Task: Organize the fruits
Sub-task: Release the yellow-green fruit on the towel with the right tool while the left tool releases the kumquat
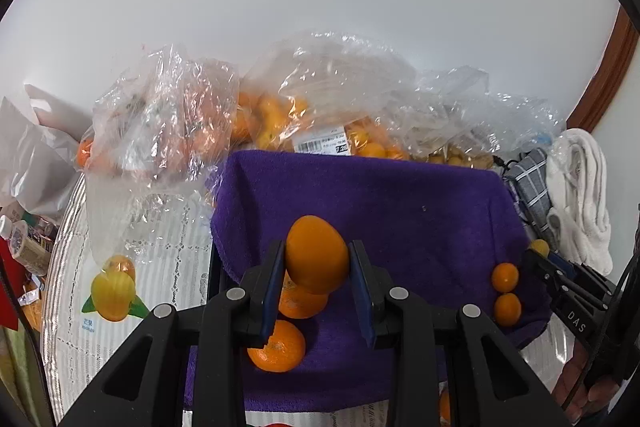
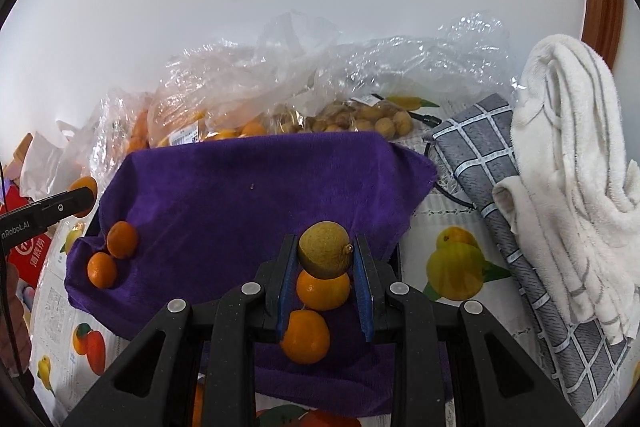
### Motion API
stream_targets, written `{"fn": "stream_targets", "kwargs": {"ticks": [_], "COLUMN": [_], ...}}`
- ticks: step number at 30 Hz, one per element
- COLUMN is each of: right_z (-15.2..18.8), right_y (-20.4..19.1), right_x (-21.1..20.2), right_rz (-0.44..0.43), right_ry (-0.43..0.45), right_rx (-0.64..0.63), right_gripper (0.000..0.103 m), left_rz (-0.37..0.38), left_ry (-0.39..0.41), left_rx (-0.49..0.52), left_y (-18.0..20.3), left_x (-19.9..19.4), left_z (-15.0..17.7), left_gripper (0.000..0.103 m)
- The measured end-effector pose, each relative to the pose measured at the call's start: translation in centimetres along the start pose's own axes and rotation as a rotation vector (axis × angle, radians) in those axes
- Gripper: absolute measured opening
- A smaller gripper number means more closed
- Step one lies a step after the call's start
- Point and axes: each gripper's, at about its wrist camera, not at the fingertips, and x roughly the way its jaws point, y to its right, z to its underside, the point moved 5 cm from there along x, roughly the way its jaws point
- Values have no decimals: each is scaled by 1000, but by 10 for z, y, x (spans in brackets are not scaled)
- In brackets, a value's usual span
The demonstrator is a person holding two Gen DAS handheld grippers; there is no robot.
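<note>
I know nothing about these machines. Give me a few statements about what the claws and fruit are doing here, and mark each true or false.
1. The left claw grips an orange fruit. True.
2. The right claw is empty. False: it grips a small brownish-yellow fruit.
3. The fruits already set down lie on a purple towel. True.
4. Two small oranges lie on one side of the towel, touching each other. True.
5. The clear plastic bags behind the towel hold nothing. False: orange and brownish fruits show through them.
6. The white towel covers the fruit. False: it lies bunched to the right, off the purple towel.
</note>
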Motion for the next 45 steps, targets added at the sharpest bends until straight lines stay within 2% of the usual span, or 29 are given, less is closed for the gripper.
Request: {"fn": "stream_targets", "kwargs": {"ticks": [25, 35, 40, 45], "right_z": [4, 6, 7, 10], "right_y": [-8, -11, -11, -9], "right_x": [35, 29, 13, 3], "right_rz": [-5, -1, 7, 7], "right_ry": [-82, -70, -38, -26], "right_rx": [-35, -45, -60, -51], "right_gripper": [27, 27, 37, 40], "left_rz": [-12, -11, -18, -23], "left_ry": [-36, -76, -106, -114], "left_rx": [14, 20, 39, 76], "left_y": [-3, 2, 9, 19], "left_x": [11, 22, 29, 32], "left_z": [3, 8, 14, 18], "left_gripper": [30, 30, 30, 31]}}
